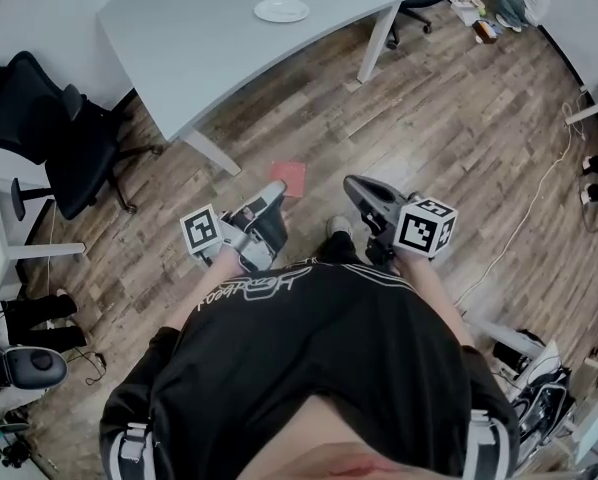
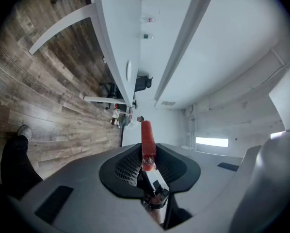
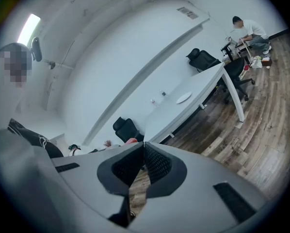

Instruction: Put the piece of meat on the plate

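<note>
Across the wood floor (image 1: 459, 138), the grey table (image 1: 199, 38) carries the white plate (image 1: 281, 9), well apart from you. Your left gripper (image 2: 147, 152) pinches the piece of meat (image 2: 147, 137) by its lower end. It looks light, soft and slippery, so grip firmly. Your right gripper (image 3: 144, 147) is closed on nothing.

Left gripper (image 1: 275, 192): held out ahead of the torso, jaws clamped on the piece of meat (image 2: 147, 136), which juts beyond their tips.
Right gripper (image 1: 356, 185): alongside the left gripper, apart from it, jaws closed together, empty.

Head view looks steeply down; all three views share the distant plate (image 1: 281, 9).
</note>
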A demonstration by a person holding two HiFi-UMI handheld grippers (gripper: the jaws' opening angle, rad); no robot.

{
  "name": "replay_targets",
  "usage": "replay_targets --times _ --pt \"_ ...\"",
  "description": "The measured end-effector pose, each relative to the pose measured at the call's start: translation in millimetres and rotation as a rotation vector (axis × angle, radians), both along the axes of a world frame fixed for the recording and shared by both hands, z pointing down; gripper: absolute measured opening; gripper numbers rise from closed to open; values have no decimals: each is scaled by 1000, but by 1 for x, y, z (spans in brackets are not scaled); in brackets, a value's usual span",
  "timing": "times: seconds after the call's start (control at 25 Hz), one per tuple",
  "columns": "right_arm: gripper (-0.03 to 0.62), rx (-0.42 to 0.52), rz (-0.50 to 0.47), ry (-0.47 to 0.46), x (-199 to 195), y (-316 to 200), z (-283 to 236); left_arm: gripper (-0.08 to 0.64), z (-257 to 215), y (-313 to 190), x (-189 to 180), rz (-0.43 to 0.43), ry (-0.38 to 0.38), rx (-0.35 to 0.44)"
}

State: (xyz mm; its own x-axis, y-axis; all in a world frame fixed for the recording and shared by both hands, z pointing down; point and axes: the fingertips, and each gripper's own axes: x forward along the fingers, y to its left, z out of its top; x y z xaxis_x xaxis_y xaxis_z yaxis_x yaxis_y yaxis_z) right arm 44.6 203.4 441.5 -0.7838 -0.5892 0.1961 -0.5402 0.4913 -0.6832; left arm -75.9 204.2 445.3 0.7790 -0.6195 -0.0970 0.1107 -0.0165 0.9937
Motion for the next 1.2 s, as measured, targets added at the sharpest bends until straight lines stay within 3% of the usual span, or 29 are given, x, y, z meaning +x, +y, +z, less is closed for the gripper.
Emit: replay_targets --times 0.44,0.76,1.2 --pt "11 -33 -11 -54 56 -66 9 87 15 -52 55 -38 -33 -64" --pt "11 -8 -28 -69 97 -122 2 87 4 -102 93 -57 -61 -32" --pt "11 47 -64 -54 139 -167 -17 87 -16 -139 137 -107 -33 25"
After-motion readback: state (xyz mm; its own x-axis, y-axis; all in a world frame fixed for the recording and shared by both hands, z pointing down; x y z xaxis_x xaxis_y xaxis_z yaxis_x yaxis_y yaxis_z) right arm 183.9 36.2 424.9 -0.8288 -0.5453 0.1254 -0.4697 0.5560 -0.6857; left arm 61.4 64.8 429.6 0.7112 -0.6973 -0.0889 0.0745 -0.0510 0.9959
